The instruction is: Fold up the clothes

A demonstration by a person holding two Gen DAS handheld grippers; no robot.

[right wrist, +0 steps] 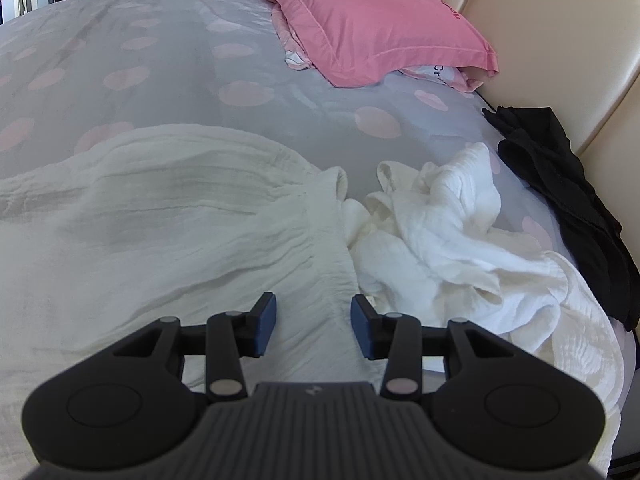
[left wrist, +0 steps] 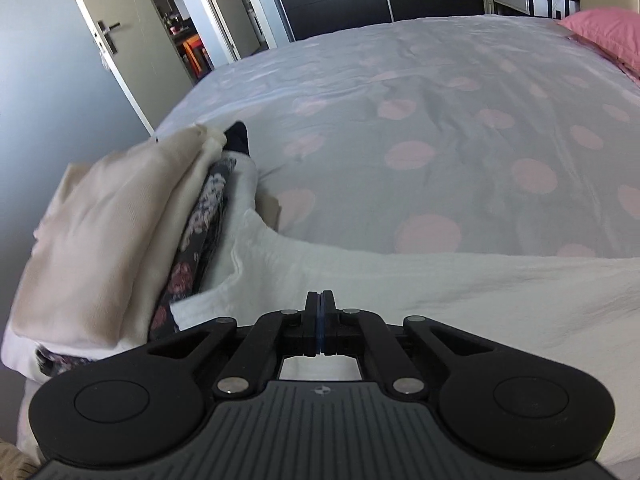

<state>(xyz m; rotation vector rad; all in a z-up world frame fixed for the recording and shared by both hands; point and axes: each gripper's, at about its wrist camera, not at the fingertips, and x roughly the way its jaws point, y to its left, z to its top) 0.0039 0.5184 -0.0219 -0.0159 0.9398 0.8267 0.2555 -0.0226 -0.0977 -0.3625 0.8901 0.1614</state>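
Left tool (left wrist: 320, 300) is angled down with its jaws pressed together – whether it pinches the white garment (left wrist: 460, 292) spread on the bed (left wrist: 400, 100), can't tell. Right tool (right wrist: 313, 322) tilts down too, jaws apart over the same cloth – nothing gripped.

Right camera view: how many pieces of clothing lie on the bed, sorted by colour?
White: 2, the spread garment and the crumpled heap, which may hide more pieces
Black: 1, the black garment
Total: 3
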